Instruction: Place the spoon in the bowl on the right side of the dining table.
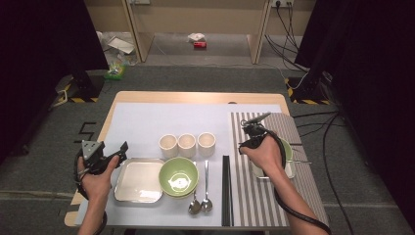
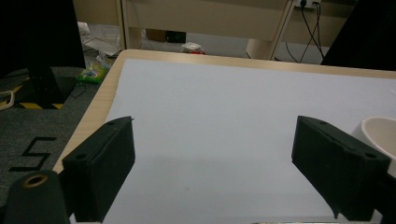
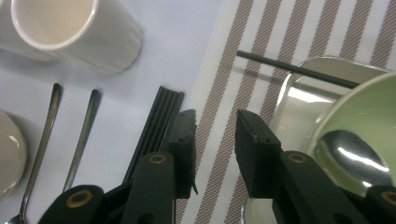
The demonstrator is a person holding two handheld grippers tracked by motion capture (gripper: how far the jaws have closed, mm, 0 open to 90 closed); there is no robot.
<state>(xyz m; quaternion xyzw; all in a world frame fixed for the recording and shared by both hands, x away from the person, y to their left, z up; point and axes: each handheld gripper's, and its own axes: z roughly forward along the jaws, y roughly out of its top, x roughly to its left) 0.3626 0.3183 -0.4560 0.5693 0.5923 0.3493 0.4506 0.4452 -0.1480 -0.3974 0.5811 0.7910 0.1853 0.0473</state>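
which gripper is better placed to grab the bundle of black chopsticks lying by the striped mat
Right. The right gripper hangs open right beside the bundle of black chopsticks, at the edge of the brown-and-white striped placemat. The left gripper sits at the table's far left, beyond the square cream plate.

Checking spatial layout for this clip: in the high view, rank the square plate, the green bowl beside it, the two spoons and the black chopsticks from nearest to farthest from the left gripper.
From the left gripper:
1. Square plate, just right of it.
2. Green bowl, overlapping the plate's right edge.
3. Two spoons, right of the bowl.
4. Black chopsticks, by the striped mat's edge.
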